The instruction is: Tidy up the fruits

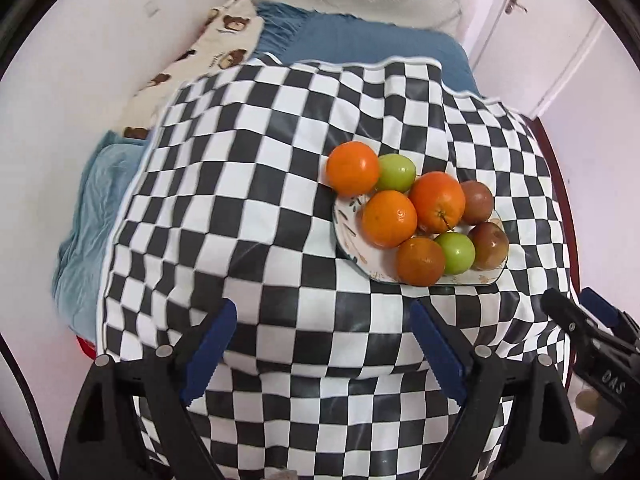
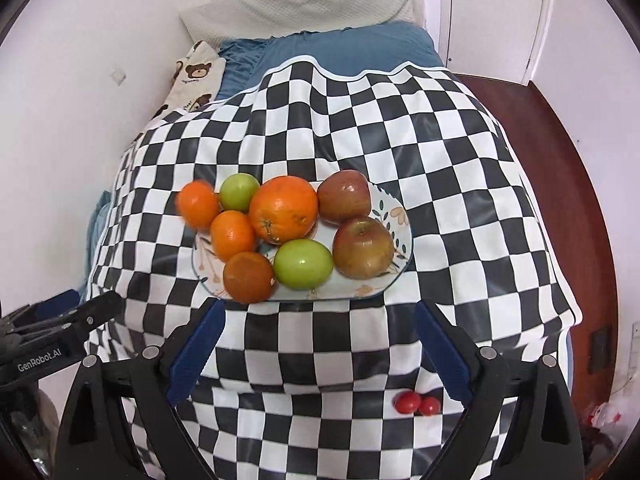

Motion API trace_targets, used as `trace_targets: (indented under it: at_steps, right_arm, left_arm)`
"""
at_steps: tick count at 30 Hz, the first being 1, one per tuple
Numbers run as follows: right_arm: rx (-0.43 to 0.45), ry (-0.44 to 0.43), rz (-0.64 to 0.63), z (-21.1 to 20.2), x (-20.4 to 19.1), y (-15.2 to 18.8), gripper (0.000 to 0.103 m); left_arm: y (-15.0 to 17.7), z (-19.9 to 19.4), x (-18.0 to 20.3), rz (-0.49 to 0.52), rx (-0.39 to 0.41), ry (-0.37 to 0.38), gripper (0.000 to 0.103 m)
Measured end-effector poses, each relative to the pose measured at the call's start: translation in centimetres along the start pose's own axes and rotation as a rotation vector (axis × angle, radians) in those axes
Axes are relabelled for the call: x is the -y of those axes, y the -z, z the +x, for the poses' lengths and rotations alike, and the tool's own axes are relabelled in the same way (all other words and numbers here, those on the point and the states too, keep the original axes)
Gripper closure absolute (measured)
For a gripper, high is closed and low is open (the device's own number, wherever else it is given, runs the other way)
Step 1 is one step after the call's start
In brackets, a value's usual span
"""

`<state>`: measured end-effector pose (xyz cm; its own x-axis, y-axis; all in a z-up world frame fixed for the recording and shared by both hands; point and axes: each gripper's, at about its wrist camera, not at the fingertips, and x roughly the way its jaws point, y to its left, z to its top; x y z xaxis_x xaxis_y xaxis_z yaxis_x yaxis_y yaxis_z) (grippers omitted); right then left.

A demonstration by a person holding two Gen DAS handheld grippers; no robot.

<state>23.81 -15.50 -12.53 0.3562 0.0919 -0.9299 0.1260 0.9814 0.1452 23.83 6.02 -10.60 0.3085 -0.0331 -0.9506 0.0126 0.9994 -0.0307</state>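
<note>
A patterned plate [image 2: 400, 216] [image 1: 348, 220] on the checkered cloth holds several fruits: a large orange [image 2: 284, 209] [image 1: 437, 201], small oranges [image 2: 233, 235] [image 1: 389, 218], two green apples [image 2: 303, 264] [image 1: 455, 253] and two reddish apples [image 2: 363, 246] [image 1: 488, 246]. One small orange [image 2: 198, 203] [image 1: 353, 167] sits at the plate's far left edge, blurred in the right wrist view. My left gripper [image 1: 324, 344] is open and empty, in front of and left of the plate. My right gripper [image 2: 318, 346] is open and empty, just in front of the plate.
The checkered cloth [image 2: 400, 120] covers a bed with blue bedding [image 2: 340, 48], a bear-print pillow [image 1: 224, 40] and a white pillow [image 2: 320, 0]. Two small red fruits [image 2: 416, 403] lie on the cloth at the near right. A dark wood edge [image 2: 560, 160] runs along the right.
</note>
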Motion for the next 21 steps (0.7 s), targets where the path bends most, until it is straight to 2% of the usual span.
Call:
trace_targets:
  at_steps: [3,8,10,13,14,18,21]
  right_arm:
    - [0.023,0.017,-0.003,-1.6,0.0,0.4,0.006]
    - [0.102,0.036,-0.027,-6.4,0.2,1.5,0.006]
    - [0.112,0.027,-0.030,-7.6,0.1,1.8,0.006]
    - [0.095,-0.032,-0.006,-7.8,0.4,1.9,0.005]
    - [0.088,-0.049,0.003,-7.2,0.5,1.7,0.005]
    - [-0.017,-0.185,0.097,-0.4,1.5,-1.8,0.005]
    - [-0.074,-0.190,0.131,5.0,1.4,-4.4,0.005]
  left_arm:
    - [1.1,-2.2,-0.1,-0.017,0.024,0.009,0.014]
    - [2.3,-5.5,1.6,0.015,0.090,0.000,0.014]
    - [2.3,-5.5,1.9,0.014,0.091,0.014,0.014]
    - [0.5,-3.6,1.3,-0.036,0.045,0.049,0.014]
    - [-0.7,-2.5,0.9,-0.061,0.022,0.081,0.014]
    - [-7.1,3.9,0.2,-0.099,-0.087,0.082,0.014]
    - [-11.4,9.8,-0.9,-0.185,-0.208,0.132,0.016]
